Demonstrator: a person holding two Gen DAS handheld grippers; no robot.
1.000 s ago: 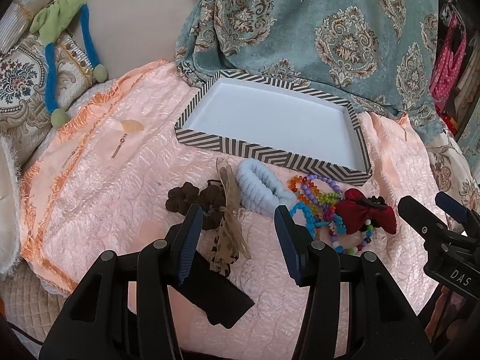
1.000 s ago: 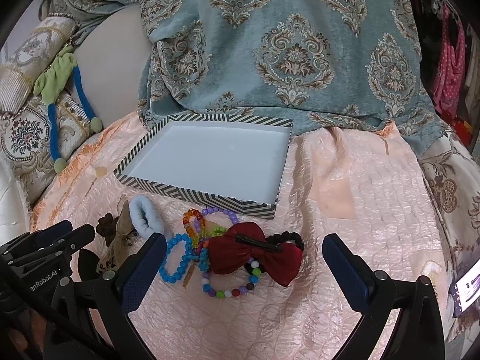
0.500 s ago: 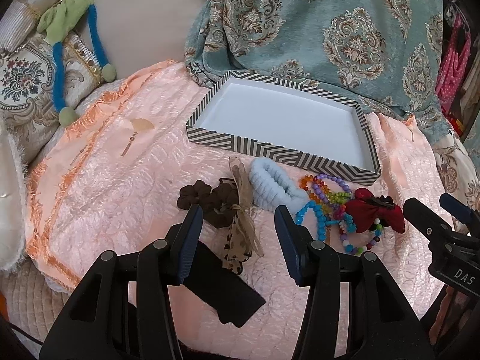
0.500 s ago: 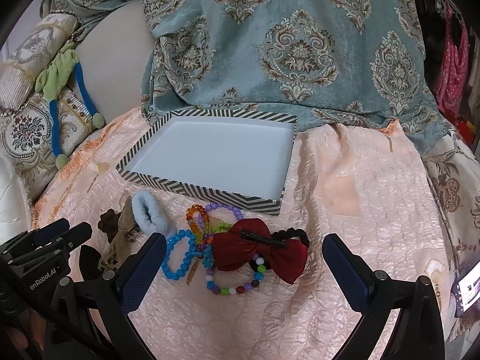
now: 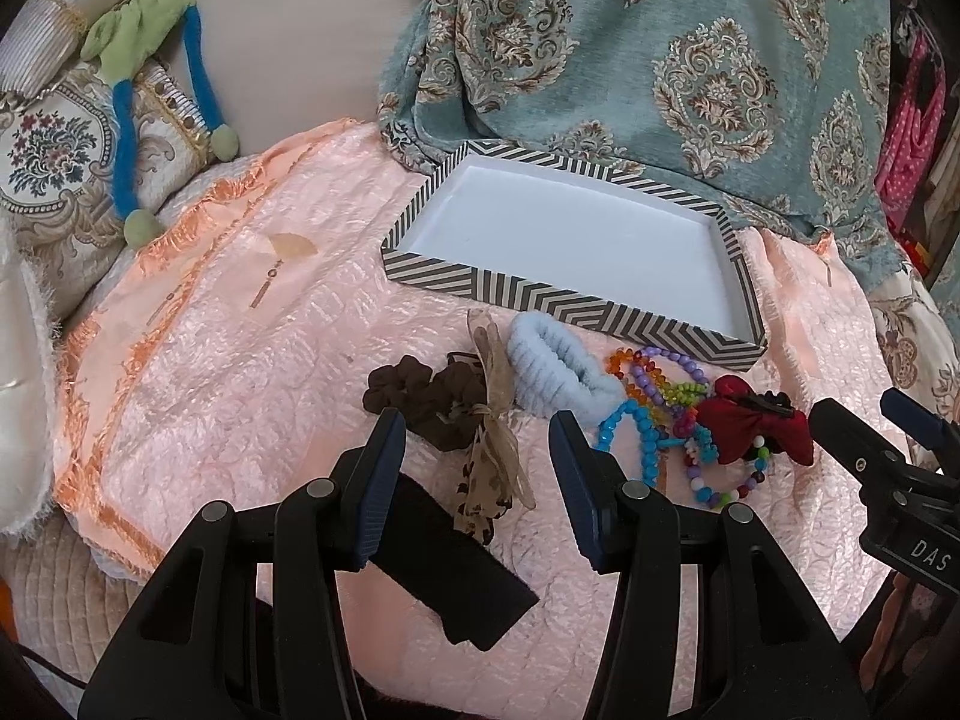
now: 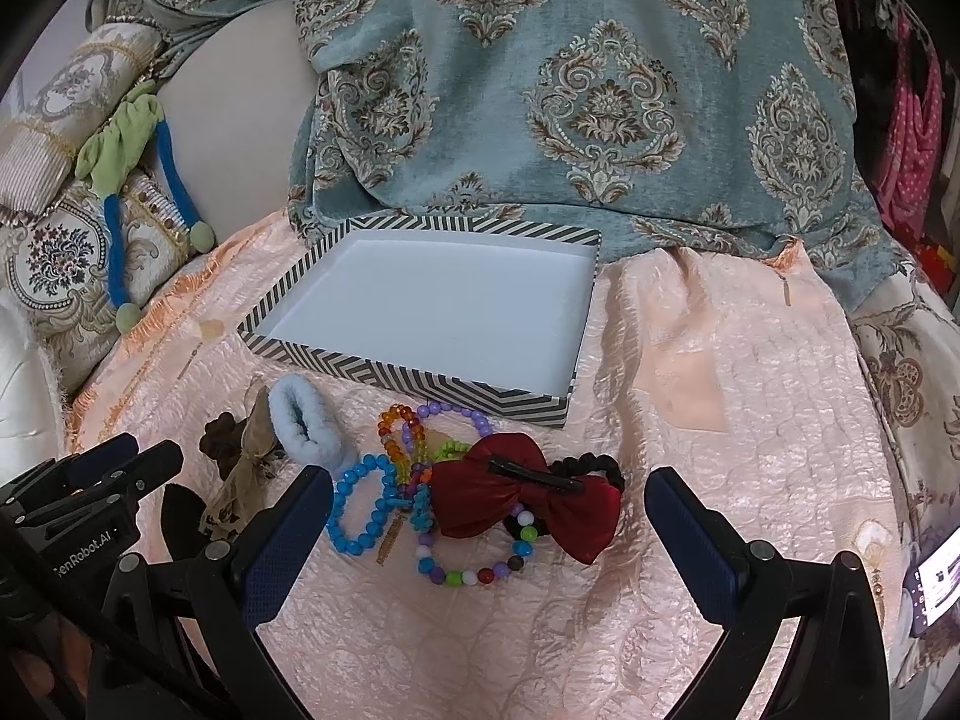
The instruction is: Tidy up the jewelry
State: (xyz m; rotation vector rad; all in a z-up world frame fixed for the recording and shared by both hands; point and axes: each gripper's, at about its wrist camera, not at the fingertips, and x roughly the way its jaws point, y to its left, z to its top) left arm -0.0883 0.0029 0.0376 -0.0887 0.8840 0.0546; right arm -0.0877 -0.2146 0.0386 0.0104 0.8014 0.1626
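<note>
Shallow striped box (image 6: 420, 384), white inside, holding nothing, set on the peach quilted cloth (image 6: 720, 420) against the teal damask fabric (image 6: 600, 90). Just in front of its near wall, outside it: brown scrunchie (image 5: 420, 396), tan ribbon bow (image 5: 495, 420), pale blue scrunchie (image 6: 300, 426), blue bead bracelet (image 6: 360, 510), rainbow and purple bead bracelets tangled together, dark red bow clip (image 6: 528, 495) lying over a black hair tie (image 6: 594, 468) and a multicoloured bracelet (image 6: 474, 573). Left gripper (image 5: 477, 480) jaws apart, gripping nothing, above the ribbon bow. Right gripper (image 6: 489, 534) spread wide, empty, flanking the red bow
</note>
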